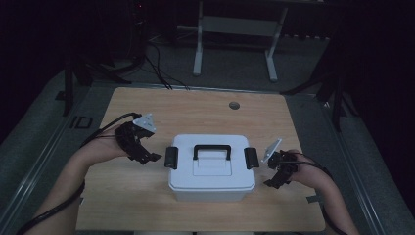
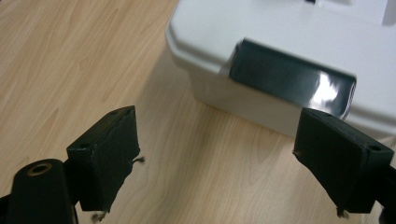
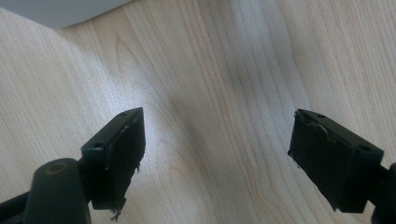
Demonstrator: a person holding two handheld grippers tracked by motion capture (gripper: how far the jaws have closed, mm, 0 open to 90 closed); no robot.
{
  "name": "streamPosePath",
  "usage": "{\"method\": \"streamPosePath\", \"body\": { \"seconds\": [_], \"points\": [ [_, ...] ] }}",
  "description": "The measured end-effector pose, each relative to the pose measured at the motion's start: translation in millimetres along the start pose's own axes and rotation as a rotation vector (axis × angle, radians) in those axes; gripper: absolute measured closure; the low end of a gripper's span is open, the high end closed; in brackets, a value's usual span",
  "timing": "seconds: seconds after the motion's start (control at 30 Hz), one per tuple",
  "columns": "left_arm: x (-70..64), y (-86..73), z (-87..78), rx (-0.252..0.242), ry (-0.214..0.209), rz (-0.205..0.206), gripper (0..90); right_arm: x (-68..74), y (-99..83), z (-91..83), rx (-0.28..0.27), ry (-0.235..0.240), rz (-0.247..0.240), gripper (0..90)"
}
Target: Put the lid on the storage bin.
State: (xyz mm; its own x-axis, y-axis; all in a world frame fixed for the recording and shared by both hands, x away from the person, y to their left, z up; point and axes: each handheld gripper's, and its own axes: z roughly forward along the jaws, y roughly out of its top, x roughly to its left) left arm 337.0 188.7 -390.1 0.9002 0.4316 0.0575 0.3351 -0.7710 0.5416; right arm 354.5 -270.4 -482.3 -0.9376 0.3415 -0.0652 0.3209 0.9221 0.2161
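Note:
A white lidded box point(image 1: 211, 169) with a black carry handle point(image 1: 212, 148) stands at the middle of the wooden table point(image 1: 195, 110), a black latch on each short side. My left gripper point(image 1: 148, 157) is open just left of the left latch point(image 1: 171, 157); in the left gripper view that latch point(image 2: 292, 79) lies ahead between the spread jaws, untouched. On the other side, my right gripper point(image 1: 274, 183) is open beside the box's right latch point(image 1: 251, 157), pointing down at bare wood. A corner of the box point(image 3: 60, 11) edges the top of the right gripper view.
A small round grommet point(image 1: 234, 105) is set in the table near its far edge. Beyond the table stand a white desk frame point(image 1: 235, 29) and dark stand legs on the grey floor. Cables trail from both grippers along the forearms.

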Motion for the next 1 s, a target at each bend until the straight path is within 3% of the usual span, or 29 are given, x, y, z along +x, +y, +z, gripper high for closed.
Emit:
{"method": "streamPosePath", "body": {
  "seconds": [0.4, 1.0],
  "points": [
    [3.7, -37.1, 9.6, 0.001, -0.009, -0.060, 14.3, -0.7, -4.1, 5.0, -0.002, 0.000, 0.021, 18.0],
    [8.8, -93.1, 33.8, -0.018, -0.001, -0.157, 14.3, -4.8, -20.7, 15.0, -0.088, -0.015, 0.099, 17.9]
  ]
}}
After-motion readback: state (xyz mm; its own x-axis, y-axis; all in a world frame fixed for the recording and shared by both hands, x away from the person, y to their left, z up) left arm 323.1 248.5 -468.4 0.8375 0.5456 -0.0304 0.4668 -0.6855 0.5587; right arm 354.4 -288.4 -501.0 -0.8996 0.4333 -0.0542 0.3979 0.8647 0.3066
